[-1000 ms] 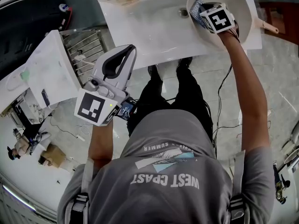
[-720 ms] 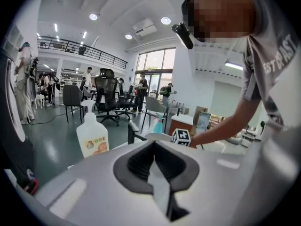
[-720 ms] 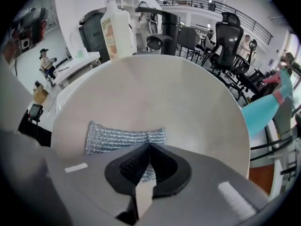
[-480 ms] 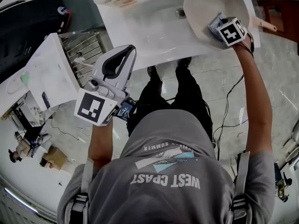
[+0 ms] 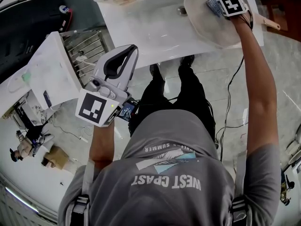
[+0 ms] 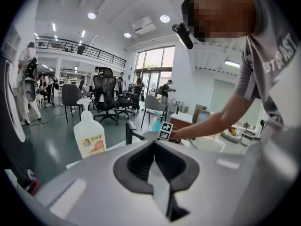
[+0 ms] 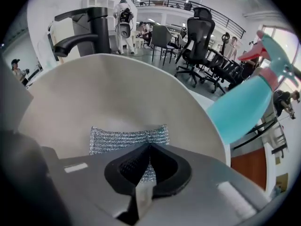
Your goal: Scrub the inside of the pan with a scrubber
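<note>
Jaws of the left gripper (image 6: 154, 147) meet on nothing, near left. Far right, the right gripper (image 7: 148, 149), mostly hidden beneath its cube from above, pinches the scrubber (image 7: 123, 138) inside the pan (image 7: 117, 93), whose far rim is cut off.

The pan (image 5: 207, 27) sits at the counter's (image 5: 150, 36) right end, with the scrubber (image 5: 214, 3) inside it against the far wall. The faucet (image 7: 84, 25) stands behind the pan, the spray bottle (image 7: 244, 102) to its right, and the jug (image 6: 89, 138) at the far left corner.
</note>
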`<control>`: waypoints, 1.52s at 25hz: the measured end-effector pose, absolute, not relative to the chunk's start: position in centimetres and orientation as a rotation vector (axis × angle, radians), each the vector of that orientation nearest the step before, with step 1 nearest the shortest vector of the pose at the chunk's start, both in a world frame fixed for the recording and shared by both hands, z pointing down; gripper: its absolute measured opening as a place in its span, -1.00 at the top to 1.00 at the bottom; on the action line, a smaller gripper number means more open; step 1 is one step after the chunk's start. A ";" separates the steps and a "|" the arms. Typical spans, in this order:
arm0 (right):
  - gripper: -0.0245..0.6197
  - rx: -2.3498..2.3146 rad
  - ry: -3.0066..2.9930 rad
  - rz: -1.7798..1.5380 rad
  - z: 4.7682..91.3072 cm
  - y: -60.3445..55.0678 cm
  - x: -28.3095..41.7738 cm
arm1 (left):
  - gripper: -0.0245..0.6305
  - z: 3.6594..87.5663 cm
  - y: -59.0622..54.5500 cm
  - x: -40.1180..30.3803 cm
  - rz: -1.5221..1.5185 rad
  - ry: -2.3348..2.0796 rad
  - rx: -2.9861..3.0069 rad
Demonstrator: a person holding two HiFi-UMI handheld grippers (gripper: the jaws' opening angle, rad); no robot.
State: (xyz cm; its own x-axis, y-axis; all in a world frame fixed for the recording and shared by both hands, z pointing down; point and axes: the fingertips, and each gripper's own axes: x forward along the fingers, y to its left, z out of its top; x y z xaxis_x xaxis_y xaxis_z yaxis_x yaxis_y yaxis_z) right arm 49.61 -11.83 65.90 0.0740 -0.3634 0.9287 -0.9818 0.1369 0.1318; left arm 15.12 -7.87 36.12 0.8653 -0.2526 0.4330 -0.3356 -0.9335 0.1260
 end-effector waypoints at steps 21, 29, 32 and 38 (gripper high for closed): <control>0.90 1.571 -1.653 0.893 56.8 -8.3 42.8 | 0.92 31.2 -6.4 10.9 0.506 -0.521 2.914; 0.90 1.673 -1.735 0.808 48.4 -6.9 39.1 | 0.92 28.8 -6.2 7.1 0.445 -0.566 2.939; 0.90 1.673 -1.771 0.768 45.8 -7.2 36.6 | 0.92 28.4 -6.5 5.2 0.427 -0.591 2.937; 0.90 1.634 -1.848 0.720 42.8 -7.7 30.9 | 0.92 27.9 -7.0 1.6 0.397 -0.660 2.926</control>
State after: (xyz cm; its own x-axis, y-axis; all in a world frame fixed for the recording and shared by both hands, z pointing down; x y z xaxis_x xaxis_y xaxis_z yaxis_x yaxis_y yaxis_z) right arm 30.90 -7.65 42.81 -0.0964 -0.6902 0.7172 -0.9935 0.1111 -0.0266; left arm 1.56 -6.99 27.85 0.8707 -0.4056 0.2781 -0.4359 -0.8983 0.0549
